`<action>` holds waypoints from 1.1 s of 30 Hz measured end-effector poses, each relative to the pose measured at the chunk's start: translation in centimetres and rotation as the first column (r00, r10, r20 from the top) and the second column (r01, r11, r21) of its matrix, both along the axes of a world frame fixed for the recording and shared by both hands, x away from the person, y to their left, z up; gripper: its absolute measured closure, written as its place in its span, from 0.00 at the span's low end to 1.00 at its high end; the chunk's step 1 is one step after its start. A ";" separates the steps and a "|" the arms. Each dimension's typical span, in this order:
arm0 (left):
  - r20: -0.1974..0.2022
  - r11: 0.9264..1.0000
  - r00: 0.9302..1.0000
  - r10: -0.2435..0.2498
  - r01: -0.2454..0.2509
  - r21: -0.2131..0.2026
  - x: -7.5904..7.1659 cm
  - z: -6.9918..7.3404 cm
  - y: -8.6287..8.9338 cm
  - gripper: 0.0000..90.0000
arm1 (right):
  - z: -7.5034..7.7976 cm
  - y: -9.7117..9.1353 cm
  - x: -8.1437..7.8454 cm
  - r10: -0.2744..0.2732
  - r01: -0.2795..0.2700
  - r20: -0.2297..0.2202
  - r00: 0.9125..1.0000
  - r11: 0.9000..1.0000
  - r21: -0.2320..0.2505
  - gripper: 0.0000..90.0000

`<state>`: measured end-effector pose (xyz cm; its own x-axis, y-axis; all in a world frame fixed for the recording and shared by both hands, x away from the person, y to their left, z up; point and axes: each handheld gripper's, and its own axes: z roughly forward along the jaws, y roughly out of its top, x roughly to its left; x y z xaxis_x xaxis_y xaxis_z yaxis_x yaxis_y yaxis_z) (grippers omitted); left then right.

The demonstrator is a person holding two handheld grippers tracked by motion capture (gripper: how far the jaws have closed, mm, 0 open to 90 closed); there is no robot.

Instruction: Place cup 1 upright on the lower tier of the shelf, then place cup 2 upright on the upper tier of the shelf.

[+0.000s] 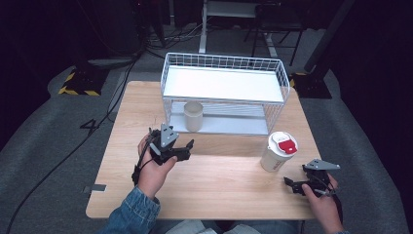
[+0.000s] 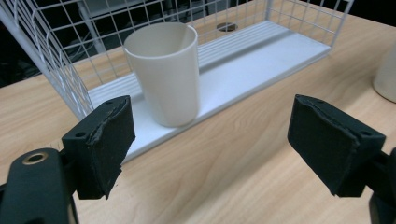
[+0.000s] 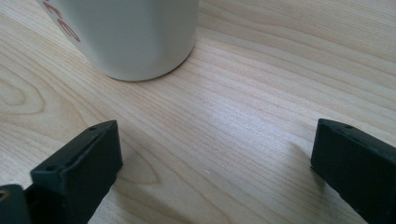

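Just ahead of the left tongs [image 2: 210, 144], spread wide with nothing between them, the cream cup [image 2: 166, 74] stands upright on the wire rack's lower shelf [image 2: 261, 65]; shelving looks done. Right tongs [image 3: 215, 172] gape empty just short of the lidded cup [image 1: 278, 151] on the bench [image 1: 219, 180], its turn likely next.

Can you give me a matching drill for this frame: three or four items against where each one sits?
Items:
1. plain cream plastic cup
2. white paper cup with red-and-white lid
3. white wire two-level rack
4. left gripper

Places:
A. far half of the wooden table
B. bare wood, right of centre
C. rack's lower shelf, left end
D. held above the table, in front of the rack

Pairs: 1-C, 2-B, 3-A, 4-D
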<state>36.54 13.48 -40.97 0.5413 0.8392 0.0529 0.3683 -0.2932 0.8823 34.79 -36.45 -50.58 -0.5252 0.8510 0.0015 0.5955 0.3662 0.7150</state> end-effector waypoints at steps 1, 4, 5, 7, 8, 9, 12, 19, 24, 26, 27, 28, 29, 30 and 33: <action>-0.008 1.000 1.000 -0.006 0.006 -0.002 -0.3 0.0 0.2 0.17 | 0.0 0.0 0.0 0.000 0.000 0.000 1.000 1.000 0.000 0.02; -0.035 1.000 0.999 -0.019 0.019 -0.006 -0.8 -0.4 0.8 0.17 | 0.0 0.0 0.0 -0.001 0.001 -0.001 1.000 1.000 0.000 0.02; -0.043 1.000 0.999 -0.021 0.021 -0.007 -1.0 -0.5 1.0 0.17 | 0.0 0.1 0.1 -0.003 0.003 -0.002 1.000 1.000 -0.003 0.01; -0.046 1.000 0.999 -0.018 0.018 -0.010 -1.3 -0.9 1.3 0.18 | 0.0 0.1 0.2 -0.001 0.001 -0.003 1.000 1.000 -0.005 0.01; -0.049 1.000 0.999 -0.019 0.019 -0.008 -1.4 -1.0 1.4 0.18 | 0.0 0.1 0.2 -0.001 0.001 -0.003 1.000 1.000 -0.005 0.01; -0.053 1.000 0.998 -0.018 0.018 -0.011 -1.7 -1.2 1.5 0.18 | 0.0 0.1 0.2 -0.001 0.001 -0.003 1.000 1.000 -0.005 0.01; -0.068 0.999 0.997 -0.031 0.030 -0.015 -2.4 -1.7 1.9 0.18 | 0.0 0.1 0.2 -0.001 0.001 -0.004 1.000 1.000 -0.005 0.01; -0.095 0.998 0.993 -0.064 0.065 0.008 -4.1 -2.4 2.3 0.18 | 0.0 0.1 0.2 0.001 -0.001 -0.005 1.000 1.000 -0.006 0.01; -0.106 0.994 0.993 -0.046 0.056 0.090 -5.3 -3.2 3.1 0.17 | 0.0 0.0 0.4 0.017 -0.017 -0.008 1.000 1.000 -0.007 0.00; -0.122 0.992 0.992 -0.038 0.052 0.118 -5.5 -3.7 3.4 0.17 | 0.0 -0.1 0.6 0.030 -0.030 -0.007 1.000 1.000 -0.008 0.00; -0.143 0.993 0.989 -0.032 0.048 0.108 -5.7 -4.0 3.7 0.17 | 0.0 -0.1 0.7 0.034 -0.034 -0.008 0.999 0.999 -0.008 0.00; -0.163 0.995 0.986 -0.028 0.043 0.085 -5.8 -4.3 3.9 0.17 | 0.0 -0.1 0.7 0.037 -0.037 -0.009 0.999 0.999 -0.008 0.00; -0.180 0.996 0.983 -0.029 0.044 0.077 -5.9 -4.6 4.2 0.18 | 0.0 -0.1 0.7 0.038 -0.038 -0.009 0.999 0.999 -0.008 0.00; -0.192 0.997 0.981 -0.028 0.041 0.061 -6.0 -4.9 4.3 0.18 | 0.0 -0.1 0.7 0.038 -0.038 -0.009 0.999 0.999 -0.009 0.00; -0.224 0.996 0.974 -0.045 0.061 0.065 -6.3 -6.0 4.8 0.19 | 0.0 -0.1 0.7 0.041 -0.041 -0.009 0.999 0.999 -0.008 0.00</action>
<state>30.23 18.30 -46.99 0.5899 0.8073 -0.0150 0.5349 -0.3768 0.7563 35.46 -36.55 -50.56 -0.5598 0.8287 -0.0005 0.5858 0.3961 0.7071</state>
